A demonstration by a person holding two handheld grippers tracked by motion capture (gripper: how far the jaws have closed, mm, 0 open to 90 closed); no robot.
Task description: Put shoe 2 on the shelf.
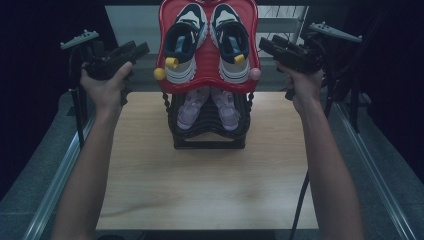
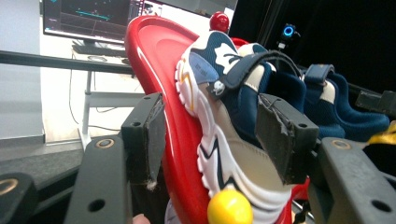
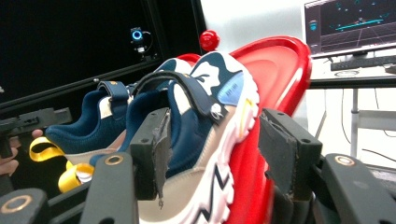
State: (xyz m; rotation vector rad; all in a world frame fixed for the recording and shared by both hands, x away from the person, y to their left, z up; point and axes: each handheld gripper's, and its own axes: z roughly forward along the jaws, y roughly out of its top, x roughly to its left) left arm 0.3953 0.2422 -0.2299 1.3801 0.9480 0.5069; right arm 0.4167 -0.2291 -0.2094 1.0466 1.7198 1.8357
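A red tray (image 1: 206, 61) tops a black rack (image 1: 210, 141) and carries a pair of navy-and-white sneakers, one on the left (image 1: 182, 40) and one on the right (image 1: 231, 41). My left gripper (image 1: 141, 50) is held up at the tray's left side, my right gripper (image 1: 266, 46) at its right side. In the left gripper view my open left gripper (image 2: 215, 135) straddles the tray rim (image 2: 159, 51) and the left sneaker (image 2: 233, 93). The right gripper view has my open right gripper (image 3: 217, 151) around the right sneaker (image 3: 205, 107) and the tray rim (image 3: 280, 65); the pads stand apart from both.
Lilac shoes (image 1: 191, 109) sit on the rack's lower tier. A yellow ball (image 1: 159, 74) and a pink ball (image 1: 255, 74) mark the tray's front corners, a red ball (image 2: 219, 21) its top. The rack stands on a wooden table (image 1: 210, 190). A monitor (image 3: 350, 23) is behind.
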